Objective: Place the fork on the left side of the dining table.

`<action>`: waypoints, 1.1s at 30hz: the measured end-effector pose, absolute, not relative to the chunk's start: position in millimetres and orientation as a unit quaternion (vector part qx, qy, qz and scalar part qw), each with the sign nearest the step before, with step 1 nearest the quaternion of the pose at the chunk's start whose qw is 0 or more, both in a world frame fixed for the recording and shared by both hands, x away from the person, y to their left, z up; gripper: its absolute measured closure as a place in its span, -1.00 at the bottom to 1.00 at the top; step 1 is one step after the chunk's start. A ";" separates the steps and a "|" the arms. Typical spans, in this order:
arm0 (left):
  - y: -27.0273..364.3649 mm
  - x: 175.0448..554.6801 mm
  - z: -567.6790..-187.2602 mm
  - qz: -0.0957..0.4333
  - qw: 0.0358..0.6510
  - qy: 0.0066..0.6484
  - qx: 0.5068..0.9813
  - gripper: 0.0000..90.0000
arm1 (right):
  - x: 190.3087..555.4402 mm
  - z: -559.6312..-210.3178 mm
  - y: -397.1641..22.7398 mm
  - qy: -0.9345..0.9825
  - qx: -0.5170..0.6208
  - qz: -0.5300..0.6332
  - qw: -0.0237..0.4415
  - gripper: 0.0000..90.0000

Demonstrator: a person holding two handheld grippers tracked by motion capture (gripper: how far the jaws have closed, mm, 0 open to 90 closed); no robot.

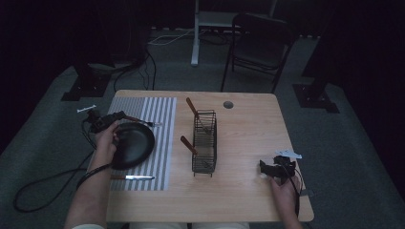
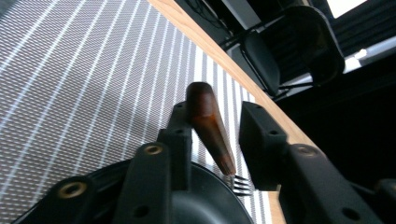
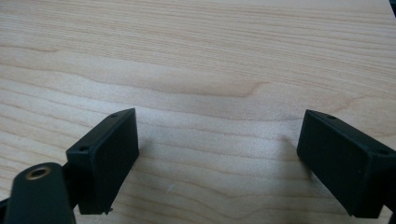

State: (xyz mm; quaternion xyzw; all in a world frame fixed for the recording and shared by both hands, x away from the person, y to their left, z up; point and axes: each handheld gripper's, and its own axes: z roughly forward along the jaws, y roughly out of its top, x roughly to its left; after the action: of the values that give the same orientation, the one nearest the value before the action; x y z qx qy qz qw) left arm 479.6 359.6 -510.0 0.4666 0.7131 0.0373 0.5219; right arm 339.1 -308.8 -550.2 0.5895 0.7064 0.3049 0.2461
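Left hand-held gripper stands released around a wooden-handled fork lying just beyond the black plate on the striped mat. Judged step: placing or collecting the fork; next, withdraw or clench. Right hand-held gripper rests released on the desk, well right of the plate.

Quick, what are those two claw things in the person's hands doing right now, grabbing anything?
Left gripper: jaws apart around the fork, which touches just one jaw, so open, not clamped.
Right gripper: wide open over the bare table, holding nothing.
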 end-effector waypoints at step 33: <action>342.1 494.0 -514.4 0.098 0.421 0.729 0.530 0.10 | 339.1 -550.2 -308.8 0.706 0.589 0.305 0.246 -0.73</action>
State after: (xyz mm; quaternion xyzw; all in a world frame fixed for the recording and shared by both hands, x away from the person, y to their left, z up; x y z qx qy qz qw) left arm 494.0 342.1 -514.4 0.5305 0.7290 0.0979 0.4215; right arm 339.1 -308.8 -550.2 0.5895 0.7064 0.3048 0.2463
